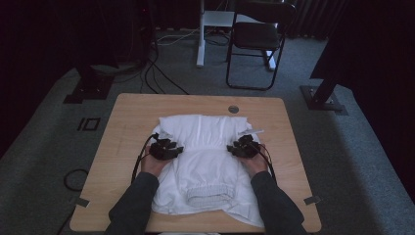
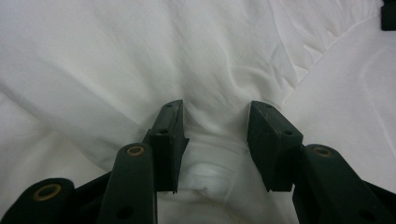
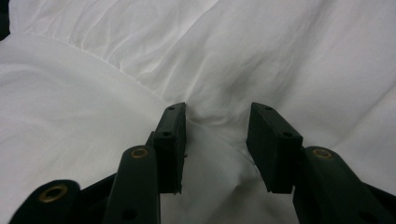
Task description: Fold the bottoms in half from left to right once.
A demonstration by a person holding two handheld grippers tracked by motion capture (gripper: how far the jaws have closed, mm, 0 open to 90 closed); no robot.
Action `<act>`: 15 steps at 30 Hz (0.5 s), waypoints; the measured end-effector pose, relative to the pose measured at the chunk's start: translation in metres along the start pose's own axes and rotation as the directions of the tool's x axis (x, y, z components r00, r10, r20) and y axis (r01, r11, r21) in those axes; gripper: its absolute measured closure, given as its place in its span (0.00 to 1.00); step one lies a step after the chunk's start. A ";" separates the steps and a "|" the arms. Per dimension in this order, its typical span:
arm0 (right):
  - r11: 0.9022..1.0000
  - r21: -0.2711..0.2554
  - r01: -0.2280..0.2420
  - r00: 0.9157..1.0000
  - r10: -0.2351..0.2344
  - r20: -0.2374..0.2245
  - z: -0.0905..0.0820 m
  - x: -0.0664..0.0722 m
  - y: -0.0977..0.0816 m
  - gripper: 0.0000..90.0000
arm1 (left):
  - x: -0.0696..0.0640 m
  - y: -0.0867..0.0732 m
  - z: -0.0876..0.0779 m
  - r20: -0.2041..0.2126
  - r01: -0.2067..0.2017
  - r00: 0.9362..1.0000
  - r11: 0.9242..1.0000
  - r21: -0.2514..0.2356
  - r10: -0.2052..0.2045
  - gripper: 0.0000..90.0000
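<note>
High view: one white garment (image 1: 205,161), probably shorts, one table (image 1: 127,112), two claws, left claw (image 1: 172,150) and right claw (image 1: 237,149), jaws apart.

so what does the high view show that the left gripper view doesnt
High view alone: the whole wooden table, the person's sleeves, the right claw at the garment's right edge, the elastic waistband near the table's front, plus a chair and floor cables behind.

Left gripper view alone: the left claw close up, jaws apart, pads not pressing, a bunched fold of cloth between them.

Both: the white garment and the left claw.
</note>
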State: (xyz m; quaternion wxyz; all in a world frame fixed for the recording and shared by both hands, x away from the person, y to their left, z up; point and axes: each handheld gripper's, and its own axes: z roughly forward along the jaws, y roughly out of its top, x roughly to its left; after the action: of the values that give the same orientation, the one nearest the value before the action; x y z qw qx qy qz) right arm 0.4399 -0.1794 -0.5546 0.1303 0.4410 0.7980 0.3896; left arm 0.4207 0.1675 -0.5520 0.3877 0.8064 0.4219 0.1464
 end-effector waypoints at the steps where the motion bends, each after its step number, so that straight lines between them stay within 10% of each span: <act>1: 1.000 -0.003 0.007 1.000 -0.007 -0.003 -0.002 0.002 -0.003 0.63 | -0.003 -0.003 -0.002 0.002 0.001 1.000 1.000 -0.001 -0.001 0.63; 15: 0.998 -0.006 0.061 0.998 -0.061 -0.005 -0.035 0.034 -0.043 0.63 | -0.043 -0.038 -0.034 0.015 -0.024 1.000 1.000 0.008 0.024 0.63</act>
State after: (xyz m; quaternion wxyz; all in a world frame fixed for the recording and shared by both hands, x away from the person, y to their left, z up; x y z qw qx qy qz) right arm 0.3747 -0.1831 -0.5588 0.1412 0.4151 0.8102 0.3889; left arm 0.3539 0.1637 -0.5544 0.3857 0.8141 0.4098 0.1431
